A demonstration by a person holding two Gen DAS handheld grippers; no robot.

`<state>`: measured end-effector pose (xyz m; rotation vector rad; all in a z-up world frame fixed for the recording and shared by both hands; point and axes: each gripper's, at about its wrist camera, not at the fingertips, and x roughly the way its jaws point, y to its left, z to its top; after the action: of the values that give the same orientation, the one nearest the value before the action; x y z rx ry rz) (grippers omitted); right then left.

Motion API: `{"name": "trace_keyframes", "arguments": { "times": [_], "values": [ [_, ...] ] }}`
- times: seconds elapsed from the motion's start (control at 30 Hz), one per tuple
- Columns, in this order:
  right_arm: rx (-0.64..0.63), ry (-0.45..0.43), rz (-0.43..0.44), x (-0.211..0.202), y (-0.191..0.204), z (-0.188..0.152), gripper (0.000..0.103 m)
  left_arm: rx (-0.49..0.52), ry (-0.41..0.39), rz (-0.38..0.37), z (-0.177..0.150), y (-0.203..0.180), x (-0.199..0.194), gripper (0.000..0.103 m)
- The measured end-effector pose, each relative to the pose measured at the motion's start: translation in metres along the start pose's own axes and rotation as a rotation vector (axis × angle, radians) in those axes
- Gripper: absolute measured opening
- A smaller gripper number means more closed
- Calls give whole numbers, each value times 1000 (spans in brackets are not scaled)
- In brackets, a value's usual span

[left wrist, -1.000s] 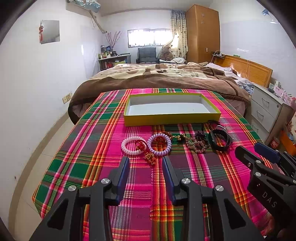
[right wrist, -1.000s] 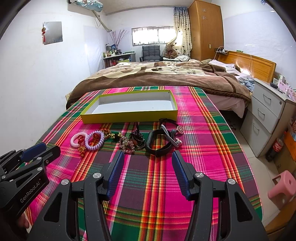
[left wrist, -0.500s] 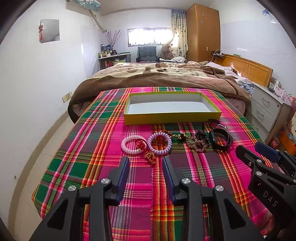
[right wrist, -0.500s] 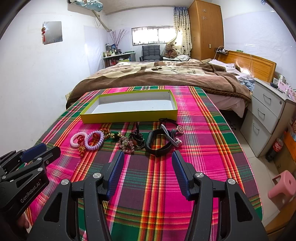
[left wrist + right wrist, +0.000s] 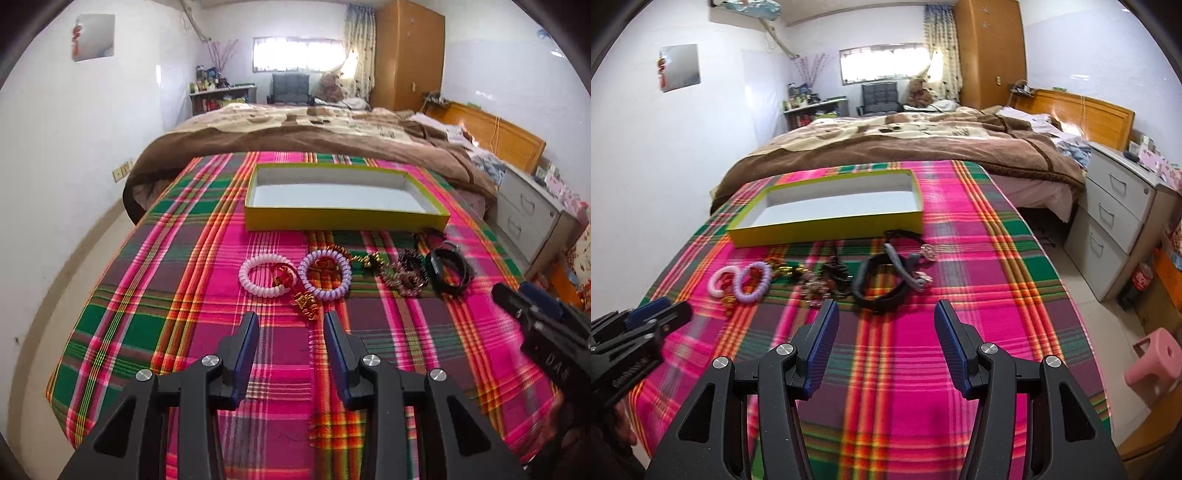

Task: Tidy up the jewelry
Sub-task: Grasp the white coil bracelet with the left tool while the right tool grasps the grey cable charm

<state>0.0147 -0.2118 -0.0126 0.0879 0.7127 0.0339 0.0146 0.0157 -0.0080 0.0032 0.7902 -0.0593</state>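
On the plaid cloth (image 5: pixel 192 280), in front of the empty yellow box (image 5: pixel 343 221), we see from left to right a white coil bracelet (image 5: pixel 258 277), a lilac coil bracelet (image 5: pixel 325 275), beaded strands (image 5: pixel 404 275) and a black band (image 5: pixel 448 271). Our left gripper (image 5: pixel 290 325) and right gripper (image 5: pixel 882 314) both hover with fingers spread, holding nothing. The coils look light, springy and likely to roll, so we would pinch across one side of the ring.

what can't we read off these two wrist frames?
- Dark beaded tangle beside the lilac coil bracelet: right wrist view, motion blur; piece count unclear.
- Red-and-gold charm: left wrist view, partly overlapped by the coil bracelets; its full shape unreadable.
- Right gripper body: left wrist view, cut by the right edge.
- Small silvery pendant by the black strap loop: too small to identify.
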Motion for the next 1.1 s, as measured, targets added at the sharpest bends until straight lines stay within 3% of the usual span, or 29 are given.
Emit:
{"name": "trace_keyframes", "arguments": {
  "times": [0.23,0.37,0.63,0.8,0.93,1.0,1.1],
  "values": [
    [1,21,8,19,-24,9,54,-22,71,-56,8,19,24,36],
    [11,43,47,29,-35,15,54,-34,72,-63,12,26,30,36],
    [-67,75,109,52,-17,28,54,-69,89,-59,24,37,45,36],
    [-107,116,87,65,-7,31,42,-75,95,-51,28,44,51,36],
    [-105,143,73,75,-7,33,21,-99,101,-51,33,53,55,36],
    [-105,148,63,76,-8,33,18,-96,100,-38,35,55,57,36],
    [-83,143,55,75,-14,35,4,-113,110,-53,36,58,60,36]
  ]
}}
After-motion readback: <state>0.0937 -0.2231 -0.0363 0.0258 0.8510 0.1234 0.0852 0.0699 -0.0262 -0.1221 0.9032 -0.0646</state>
